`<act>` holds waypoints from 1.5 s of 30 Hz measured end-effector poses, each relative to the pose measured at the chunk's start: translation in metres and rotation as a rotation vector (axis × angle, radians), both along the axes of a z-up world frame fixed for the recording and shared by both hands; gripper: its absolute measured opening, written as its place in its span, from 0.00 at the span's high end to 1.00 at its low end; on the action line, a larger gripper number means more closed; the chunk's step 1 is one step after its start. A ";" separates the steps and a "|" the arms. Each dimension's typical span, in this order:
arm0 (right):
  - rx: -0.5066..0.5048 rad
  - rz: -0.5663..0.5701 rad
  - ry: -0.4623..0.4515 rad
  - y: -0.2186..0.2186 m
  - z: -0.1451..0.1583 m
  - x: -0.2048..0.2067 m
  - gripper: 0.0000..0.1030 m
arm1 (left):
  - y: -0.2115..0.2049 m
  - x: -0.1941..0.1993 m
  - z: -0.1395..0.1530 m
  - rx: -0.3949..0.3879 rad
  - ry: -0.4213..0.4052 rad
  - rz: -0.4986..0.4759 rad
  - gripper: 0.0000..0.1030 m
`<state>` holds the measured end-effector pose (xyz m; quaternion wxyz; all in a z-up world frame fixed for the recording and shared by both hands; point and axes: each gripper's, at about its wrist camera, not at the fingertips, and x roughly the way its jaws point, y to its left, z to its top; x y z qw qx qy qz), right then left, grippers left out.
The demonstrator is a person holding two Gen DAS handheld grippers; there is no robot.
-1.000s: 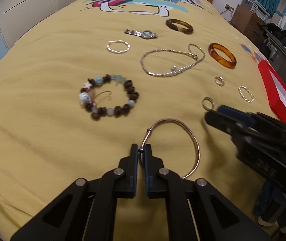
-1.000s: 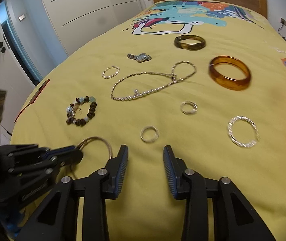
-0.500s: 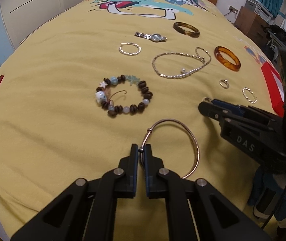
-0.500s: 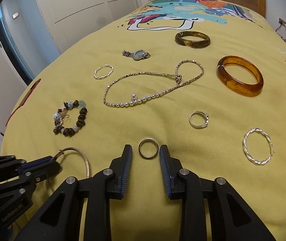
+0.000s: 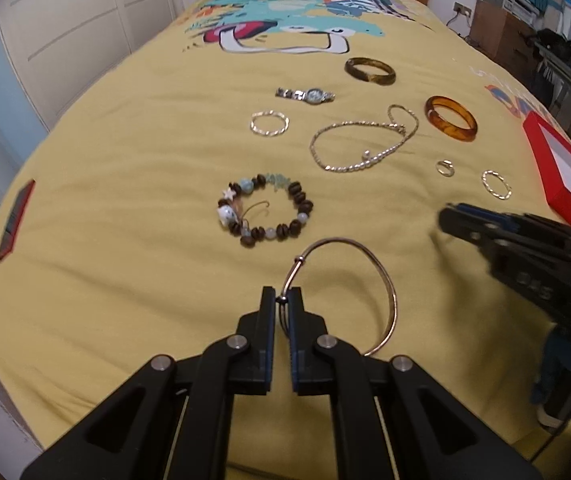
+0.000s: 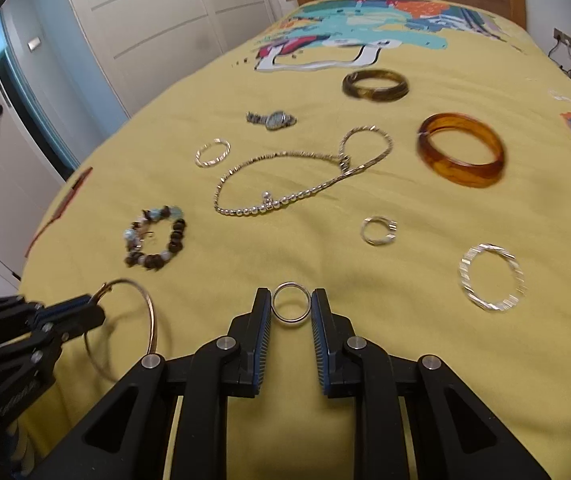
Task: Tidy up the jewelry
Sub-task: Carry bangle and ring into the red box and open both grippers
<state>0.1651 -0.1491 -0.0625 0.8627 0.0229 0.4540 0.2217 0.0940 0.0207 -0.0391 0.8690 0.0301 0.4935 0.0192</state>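
left gripper [image 5: 281, 300] clenched on thin bangle [image 5: 381, 276], right gripper [image 6: 291, 306] closing round plain ring [image 6: 291, 302], pads touching it, bare bedspread [image 5: 105, 240] left of bangle

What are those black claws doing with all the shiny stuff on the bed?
A person is tidying jewelry with two claws. The left claw is shut on a thin wire bangle. The right claw has just been closing around a small silver ring, pressing on both sides. The rest lies on the yellow bedspread.

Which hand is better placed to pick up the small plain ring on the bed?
Right. The right claw has just been closing around the small ring. The left claw is busy, shut on the thin wire bangle.
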 end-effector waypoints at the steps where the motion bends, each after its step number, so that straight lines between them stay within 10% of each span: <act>1: 0.010 -0.007 -0.009 -0.007 0.006 -0.006 0.80 | -0.004 -0.002 0.003 0.012 -0.005 -0.007 0.95; 10: 0.047 -0.129 -0.098 -0.093 0.055 -0.051 0.80 | -0.077 -0.007 0.040 0.035 -0.059 -0.150 0.95; 22: -0.056 -0.401 -0.142 -0.265 0.079 -0.058 0.80 | -0.251 0.051 0.078 -0.123 -0.098 -0.444 0.95; 31: -0.149 -0.411 -0.071 -0.320 0.052 -0.007 0.80 | -0.354 0.120 0.030 -0.091 -0.010 -0.487 0.95; 45: -0.287 -0.269 0.042 -0.337 0.008 0.055 0.80 | -0.368 0.142 -0.025 -0.047 0.084 -0.465 0.94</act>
